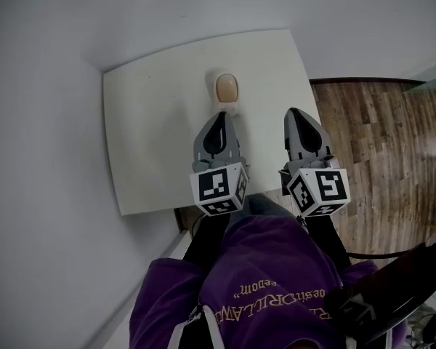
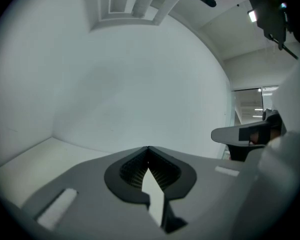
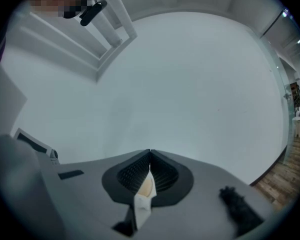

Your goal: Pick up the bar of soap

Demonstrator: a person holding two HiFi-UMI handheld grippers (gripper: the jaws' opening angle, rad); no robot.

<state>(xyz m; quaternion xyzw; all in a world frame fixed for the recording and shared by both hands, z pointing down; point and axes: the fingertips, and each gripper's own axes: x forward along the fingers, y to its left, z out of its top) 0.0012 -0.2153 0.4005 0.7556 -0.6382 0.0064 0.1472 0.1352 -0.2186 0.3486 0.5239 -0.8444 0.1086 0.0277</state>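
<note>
A tan oval bar of soap (image 1: pixel 226 88) lies in a small white dish (image 1: pixel 227 108) near the far middle of the white table (image 1: pixel 152 129). My left gripper (image 1: pixel 220 115) is shut and empty, its tips just short of the dish. My right gripper (image 1: pixel 293 111) is also shut with nothing held, level with the left one and to the right of the soap. In the left gripper view the jaws (image 2: pixel 148 148) meet at the tips, with only the white table showing below. In the right gripper view the tips (image 3: pixel 150 152) meet too, and the soap (image 3: pixel 146 186) shows through the slit beneath them.
The table stands in a corner, with white walls (image 1: pixel 43 122) at its left and far sides. A wooden floor (image 1: pixel 392 144) lies to the right of the table. The person's purple shirt (image 1: pixel 261 282) fills the bottom of the head view.
</note>
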